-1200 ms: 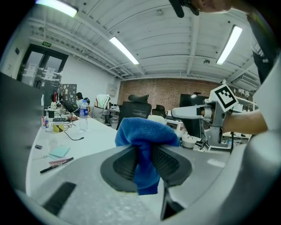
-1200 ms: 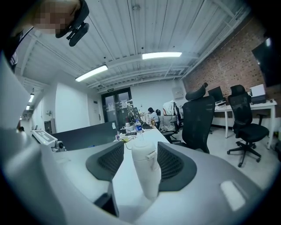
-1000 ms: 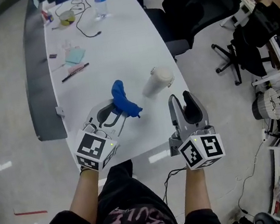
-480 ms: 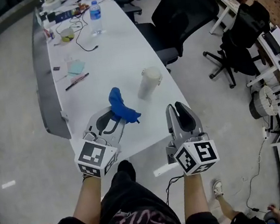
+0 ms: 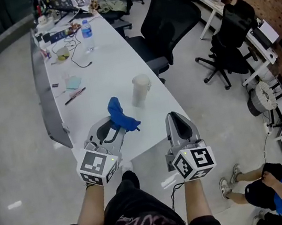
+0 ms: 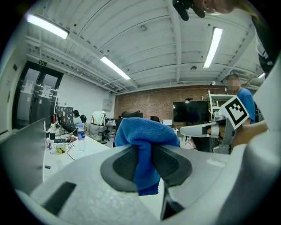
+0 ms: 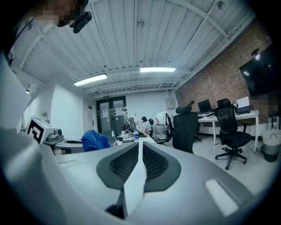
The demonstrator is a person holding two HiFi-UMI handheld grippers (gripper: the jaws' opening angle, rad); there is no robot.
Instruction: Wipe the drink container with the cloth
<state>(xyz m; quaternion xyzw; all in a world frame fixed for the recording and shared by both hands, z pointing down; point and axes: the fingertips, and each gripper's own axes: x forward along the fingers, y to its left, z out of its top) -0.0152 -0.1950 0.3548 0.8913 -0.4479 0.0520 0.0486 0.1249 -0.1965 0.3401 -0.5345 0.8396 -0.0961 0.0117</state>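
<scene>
Only overhead shows cup, left gripper pinching cloth, right gripper just closing, empty

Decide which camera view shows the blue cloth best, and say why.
The left gripper view: the cloth fills the middle, pinched in the left tool. The head view shows it small, near the cup. The right gripper view catches only a blue lump at its left.

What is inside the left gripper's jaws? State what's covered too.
The left gripper is shut on the blue cloth, which bunches above and below the jaws. The pinched fold is covered by the pads.
</scene>
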